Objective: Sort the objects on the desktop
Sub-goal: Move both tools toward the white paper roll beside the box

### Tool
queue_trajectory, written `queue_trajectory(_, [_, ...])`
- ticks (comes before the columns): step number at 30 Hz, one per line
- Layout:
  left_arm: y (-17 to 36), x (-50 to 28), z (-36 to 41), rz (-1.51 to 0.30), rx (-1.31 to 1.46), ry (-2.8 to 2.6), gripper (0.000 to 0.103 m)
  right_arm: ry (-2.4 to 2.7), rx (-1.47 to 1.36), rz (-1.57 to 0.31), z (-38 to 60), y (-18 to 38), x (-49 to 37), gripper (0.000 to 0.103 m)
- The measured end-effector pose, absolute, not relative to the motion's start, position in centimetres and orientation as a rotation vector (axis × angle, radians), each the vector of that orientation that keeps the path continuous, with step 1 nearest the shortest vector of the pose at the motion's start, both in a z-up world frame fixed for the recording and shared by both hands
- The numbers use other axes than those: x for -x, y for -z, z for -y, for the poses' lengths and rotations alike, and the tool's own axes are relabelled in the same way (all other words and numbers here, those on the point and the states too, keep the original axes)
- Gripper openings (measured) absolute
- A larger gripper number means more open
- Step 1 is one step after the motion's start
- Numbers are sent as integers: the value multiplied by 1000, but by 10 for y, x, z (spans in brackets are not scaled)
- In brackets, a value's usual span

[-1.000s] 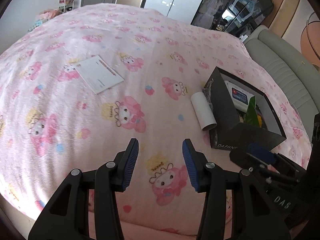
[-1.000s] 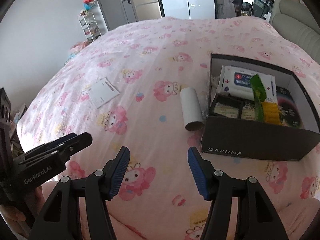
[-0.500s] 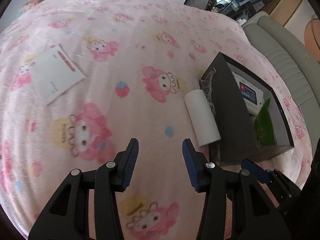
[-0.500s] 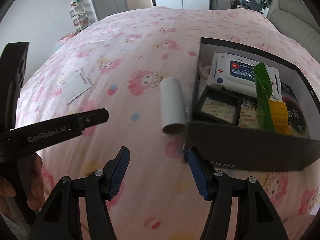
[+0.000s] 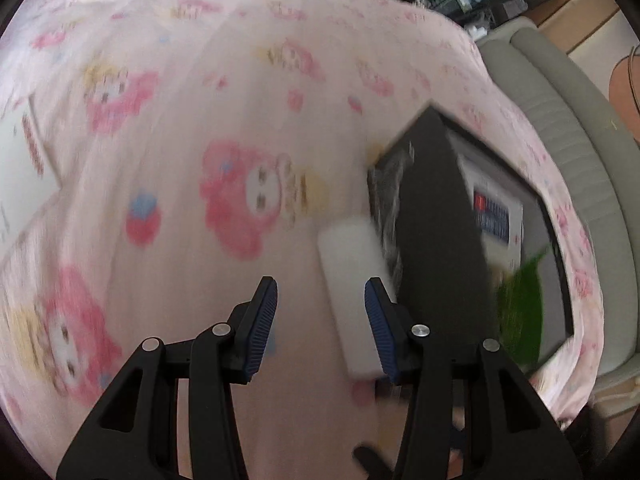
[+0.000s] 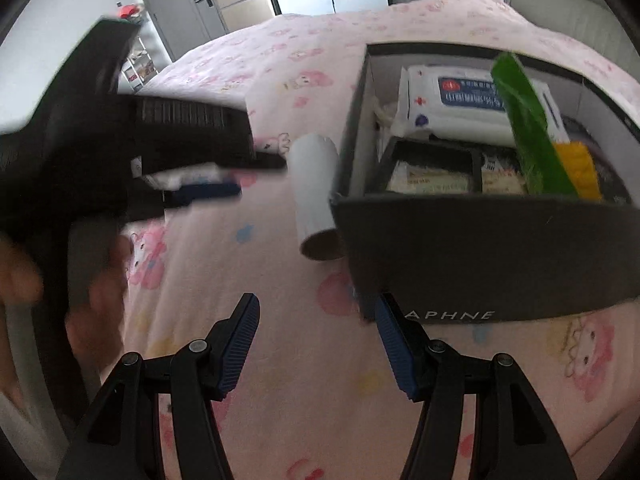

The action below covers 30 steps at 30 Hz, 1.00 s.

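Note:
A white cardboard tube (image 5: 352, 276) (image 6: 314, 196) lies on the pink cartoon-print cover, against the left wall of a black open box (image 5: 436, 240) (image 6: 480, 248). The box holds a wet-wipes pack (image 6: 472, 108), a green packet (image 6: 524, 124), a yellow item and small packets. My left gripper (image 5: 320, 320) is open, its fingers low over the near part of the tube, the right finger beside the box wall. It also shows in the right wrist view (image 6: 224, 176), left of the tube. My right gripper (image 6: 316, 344) is open and empty, just in front of the box's near left corner.
A white paper card (image 5: 20, 176) lies on the cover at the far left. A grey padded headboard or sofa (image 5: 580, 152) runs along the right behind the box. Doors and a shelf stand at the back of the room (image 6: 192, 4).
My left gripper has moved forward and right, down to the tube; the view is blurred by motion. My right gripper has moved closer to the box's front corner. Both stay open.

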<state>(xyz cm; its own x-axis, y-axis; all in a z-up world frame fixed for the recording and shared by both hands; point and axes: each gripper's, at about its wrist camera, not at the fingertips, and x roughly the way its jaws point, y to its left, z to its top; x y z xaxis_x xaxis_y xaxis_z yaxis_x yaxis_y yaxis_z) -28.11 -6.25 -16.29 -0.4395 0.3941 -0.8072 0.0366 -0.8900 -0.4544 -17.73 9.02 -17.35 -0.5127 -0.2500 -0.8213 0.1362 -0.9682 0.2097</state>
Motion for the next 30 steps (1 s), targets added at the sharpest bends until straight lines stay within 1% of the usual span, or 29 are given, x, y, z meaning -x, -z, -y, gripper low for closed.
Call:
queue_trajectory(3, [160, 308, 58, 615, 1513, -2408, 46, 2531, -1432, 201, -90, 177, 180, 56])
queue_trajectory(5, [167, 321, 47, 586, 1540, -2353, 46, 2513, -1445, 219, -89, 178, 181, 53])
queue_trajectory(8, [177, 321, 34, 544, 1583, -2278, 45, 2493, -1457, 238, -88, 178, 182, 52])
queue_trajectory(10, [184, 312, 31, 518, 1624, -2248, 43, 2498, -1463, 237, -89, 177, 181, 50])
queue_trajectory(15, [183, 258, 45, 534, 1651, -2198, 43, 2533, -1477, 239, -94, 176, 180, 48])
queue_trajectory(16, [181, 247, 51, 552, 1652, -2195, 43, 2539, -1481, 249, -96, 176, 179, 45])
queue_trajectory(17, [179, 236, 56, 570, 1650, -2195, 42, 2546, -1484, 258, -97, 176, 179, 39])
queue_trajectory(18, [175, 227, 63, 587, 1636, -2211, 42, 2558, -1486, 255, -98, 176, 178, 37])
queue_trajectory(20, [168, 224, 71, 610, 1598, -2256, 42, 2572, -1478, 250, -98, 174, 176, 29])
queue_trajectory(21, [164, 225, 75, 623, 1575, -2284, 42, 2575, -1470, 247, -98, 172, 174, 27])
queue_trajectory(22, [159, 232, 79, 641, 1550, -2317, 42, 2578, -1461, 244, -97, 170, 173, 24])
queue_trajectory(25, [149, 262, 81, 695, 1481, -2360, 42, 2559, -1424, 248, -93, 164, 170, 21])
queue_trajectory(30, [154, 324, 58, 609, 1469, -2302, 43, 2513, -1391, 303, -87, 163, 170, 21])
